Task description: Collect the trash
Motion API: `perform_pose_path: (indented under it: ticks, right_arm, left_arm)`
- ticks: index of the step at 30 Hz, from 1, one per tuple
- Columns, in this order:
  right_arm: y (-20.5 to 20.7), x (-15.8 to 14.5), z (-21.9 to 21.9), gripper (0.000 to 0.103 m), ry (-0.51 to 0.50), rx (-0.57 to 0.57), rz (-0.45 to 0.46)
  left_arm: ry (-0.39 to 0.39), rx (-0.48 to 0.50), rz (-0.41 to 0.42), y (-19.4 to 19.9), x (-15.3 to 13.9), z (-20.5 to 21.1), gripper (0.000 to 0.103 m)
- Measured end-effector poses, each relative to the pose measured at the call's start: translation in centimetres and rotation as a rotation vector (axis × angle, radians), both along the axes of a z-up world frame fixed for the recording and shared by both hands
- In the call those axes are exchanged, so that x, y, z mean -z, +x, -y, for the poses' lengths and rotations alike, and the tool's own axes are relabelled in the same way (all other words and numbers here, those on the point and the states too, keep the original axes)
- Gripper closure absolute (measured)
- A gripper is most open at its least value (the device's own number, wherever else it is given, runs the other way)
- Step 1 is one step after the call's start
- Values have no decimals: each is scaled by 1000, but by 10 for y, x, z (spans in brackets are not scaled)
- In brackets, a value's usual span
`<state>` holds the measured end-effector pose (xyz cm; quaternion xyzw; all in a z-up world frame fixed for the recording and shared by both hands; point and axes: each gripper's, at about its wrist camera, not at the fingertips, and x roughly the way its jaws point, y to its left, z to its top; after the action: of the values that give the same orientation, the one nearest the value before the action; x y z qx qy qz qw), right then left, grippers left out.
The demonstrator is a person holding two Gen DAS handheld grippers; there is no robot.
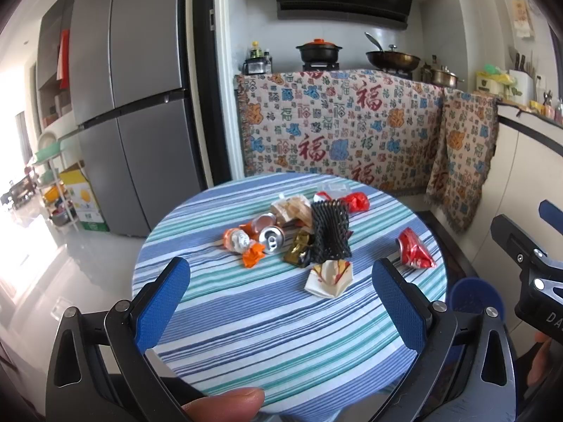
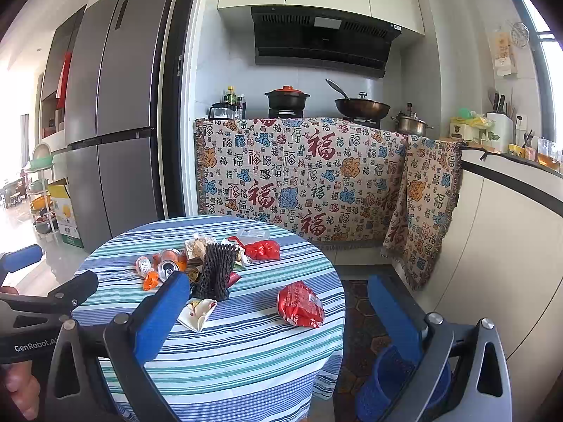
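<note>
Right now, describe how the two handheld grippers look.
Both the left gripper and right gripper have black metal frames with silver bolts, triangular cut-outs and two blue textured finger pads. White "GenRobot.AI" lettering marks the left one's side. Bare fingers grip them; no sleeves show.

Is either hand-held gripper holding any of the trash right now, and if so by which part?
Nothing is held. The left hand-held gripper and right hand-held gripper are both open and empty, short of the trash pile on the striped table.
</note>
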<state>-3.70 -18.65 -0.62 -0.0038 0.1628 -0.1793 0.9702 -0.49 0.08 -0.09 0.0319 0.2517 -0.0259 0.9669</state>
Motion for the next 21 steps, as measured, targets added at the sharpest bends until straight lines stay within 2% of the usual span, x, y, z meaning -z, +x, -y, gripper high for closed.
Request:
perform_pose_path:
  ticks: [21]
  right_arm:
    - [-2, -1, -1, 0, -3, 5, 1]
  left_arm:
    - [0, 1, 1, 0, 0, -1, 0]
